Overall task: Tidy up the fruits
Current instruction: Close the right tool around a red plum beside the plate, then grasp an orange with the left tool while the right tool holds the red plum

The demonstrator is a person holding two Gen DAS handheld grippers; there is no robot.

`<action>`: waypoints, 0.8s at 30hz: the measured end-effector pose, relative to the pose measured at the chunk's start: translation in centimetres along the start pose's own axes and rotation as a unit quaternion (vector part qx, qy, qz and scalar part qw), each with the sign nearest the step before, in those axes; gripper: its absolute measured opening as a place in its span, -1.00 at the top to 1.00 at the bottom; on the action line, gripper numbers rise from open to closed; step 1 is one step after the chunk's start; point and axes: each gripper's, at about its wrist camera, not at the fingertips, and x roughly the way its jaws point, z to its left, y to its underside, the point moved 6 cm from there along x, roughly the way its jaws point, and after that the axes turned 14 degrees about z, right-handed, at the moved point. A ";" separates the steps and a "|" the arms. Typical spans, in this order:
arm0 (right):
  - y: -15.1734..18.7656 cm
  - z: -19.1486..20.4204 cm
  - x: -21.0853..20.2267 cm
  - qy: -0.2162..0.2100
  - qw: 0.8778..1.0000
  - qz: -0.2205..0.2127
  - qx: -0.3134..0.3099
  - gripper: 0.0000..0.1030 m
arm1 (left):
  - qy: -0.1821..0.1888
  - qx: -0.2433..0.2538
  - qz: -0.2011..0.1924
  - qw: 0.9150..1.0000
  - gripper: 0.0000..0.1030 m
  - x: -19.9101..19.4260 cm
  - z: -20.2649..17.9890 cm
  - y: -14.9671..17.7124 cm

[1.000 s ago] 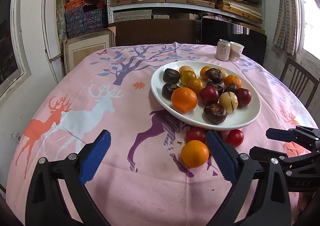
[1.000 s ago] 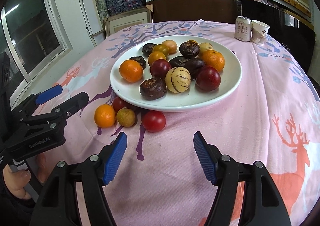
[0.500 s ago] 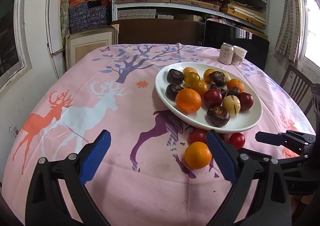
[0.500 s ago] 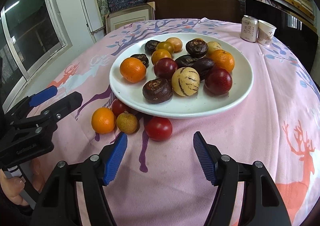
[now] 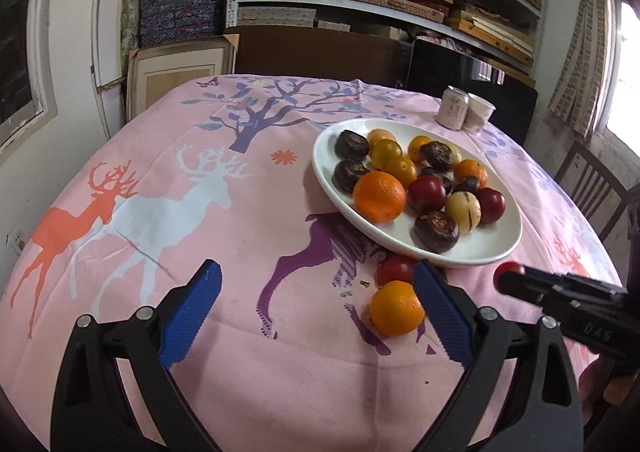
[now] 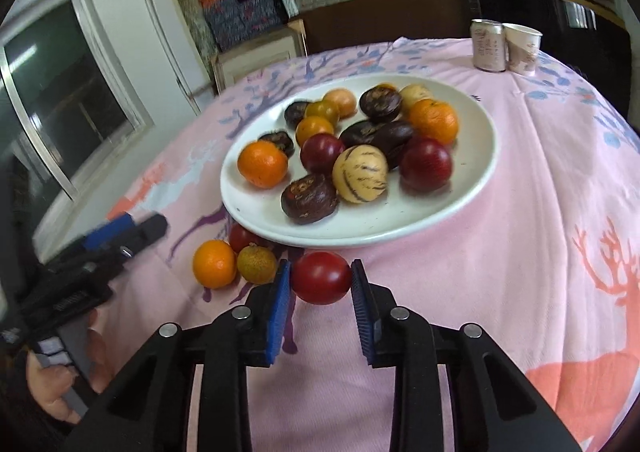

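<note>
Right gripper: blue ribbed pads have just been closing, now pressed on both sides of the round glossy red fruit, sitting on the pink deer-print tablecloth just in front of the near rim of the big white oval plate. Grip reads as made, fruit not yet lifted.

Left gripper: wide open, holding nothing, hovering over the cloth on the near-left side of the plate. Small orange mandarin partly behind its right pad, not touched.

Also off the plate, at its near-left rim: second red fruit tucked against the rim, brownish rough-skinned round fruit just beside the gripped one, almost touching the right gripper's left pad.

Doing this step well, as judged:
- Lift straight up first; sideways drag likely nudges the brown fruit and sets it rolling.
- Keep squeeze light; smooth round skin, could bruise or squirt out forward.
- Clear the plate rim before moving over it; rim is raised.
- Drop zone: bare patch at near side of plate, in front of the dark wrinkled fruit. Lower until touching, then release; dropping from height risks a roll into the pale striped round fruit.
- Keep left gripper parked clear.
</note>
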 end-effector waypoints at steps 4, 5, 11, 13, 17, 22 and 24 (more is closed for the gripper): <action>0.7 -2.2 -1.3 -0.008 0.999 -0.016 0.034 0.41 | -0.040 0.062 0.013 0.997 -0.83 0.7 -2.6 0.3; 0.8 -2.4 -1.4 -0.003 0.999 -0.017 0.036 0.41 | -0.045 0.066 0.021 0.997 -0.83 1.1 -2.8 0.4; 1.1 -0.5 -2.3 0.035 0.999 -0.039 -0.016 0.41 | -0.042 0.063 0.057 0.995 -0.85 2.6 -2.5 0.5; 1.1 -0.1 -2.5 0.041 0.998 -0.041 -0.028 0.41 | -0.054 0.082 0.057 0.994 -0.85 2.7 -3.2 0.7; 0.9 -0.4 -2.6 0.043 0.998 -0.039 -0.026 0.41 | -0.068 0.105 0.055 0.991 -0.81 2.6 -4.1 0.8; 1.1 -0.5 -2.6 0.044 0.998 -0.037 -0.022 0.41 | -0.066 0.108 0.056 0.990 -0.77 2.5 -4.2 0.8; 1.1 -0.5 -2.5 0.045 0.998 -0.036 -0.024 0.41 | -0.065 0.106 0.057 0.991 -0.77 2.5 -4.1 0.7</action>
